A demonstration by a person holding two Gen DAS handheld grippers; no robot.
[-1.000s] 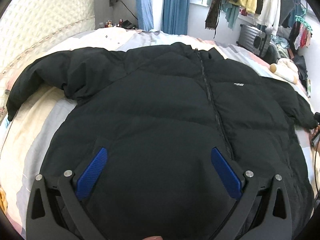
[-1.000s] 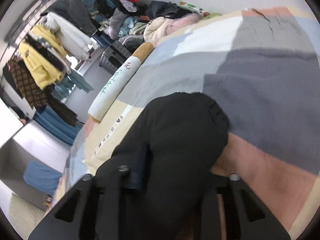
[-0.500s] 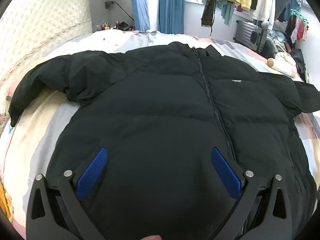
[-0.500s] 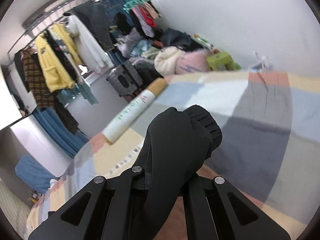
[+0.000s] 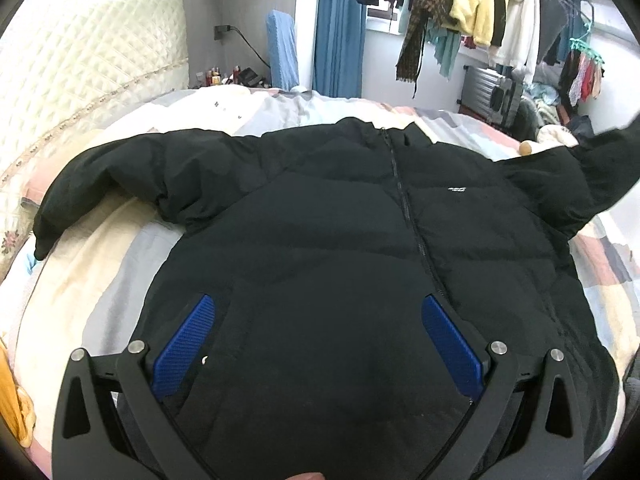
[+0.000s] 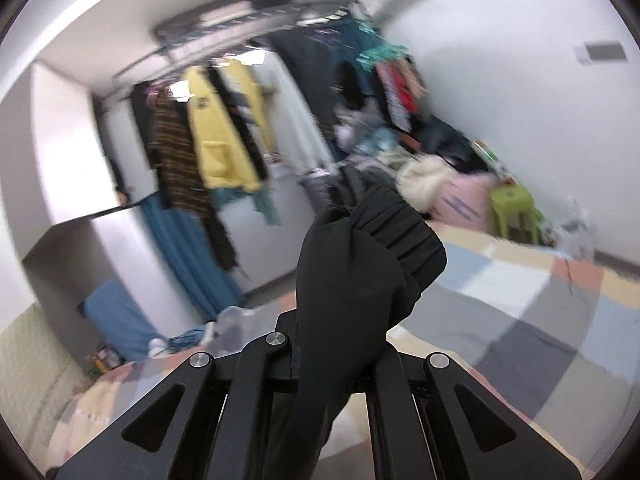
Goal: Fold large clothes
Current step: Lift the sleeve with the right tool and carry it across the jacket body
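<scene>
Right gripper (image 6: 340,344) squeezed tight on the black sleeve (image 6: 360,256) of the jacket, fingers hidden under the cloth. Cuff bunched up and sticking out past the fingers, lifted off the bed (image 6: 532,320). Behind the cuff, blurry: a rack of hanging clothes (image 6: 224,136), a blue curtain (image 6: 188,248) and a green stool (image 6: 514,208) by the white wall. Left gripper (image 5: 316,344) spread wide, holding nothing, blue pads (image 5: 184,344) far apart, hanging just over the bottom part of the black puffer jacket (image 5: 320,232); touching the cloth or not, cannot tell. Jacket lying flat, front side up, zipper (image 5: 408,216) done up along the middle, hem at the near edge of the bed, collar toward the far edge. One sleeve (image 5: 120,176) stretched out flat toward the left edge of the bed, close to the padded white headboard (image 5: 80,60). Other sleeve pulled up off the bed at the right edge, its end blurry. Small white label (image 5: 457,189) on the chest, right of the zipper. Checked blanket (image 5: 608,256) in pink, grey and cream under the jacket. Past the far edge, a grey suitcase (image 5: 490,92) under the hanging clothes.
</scene>
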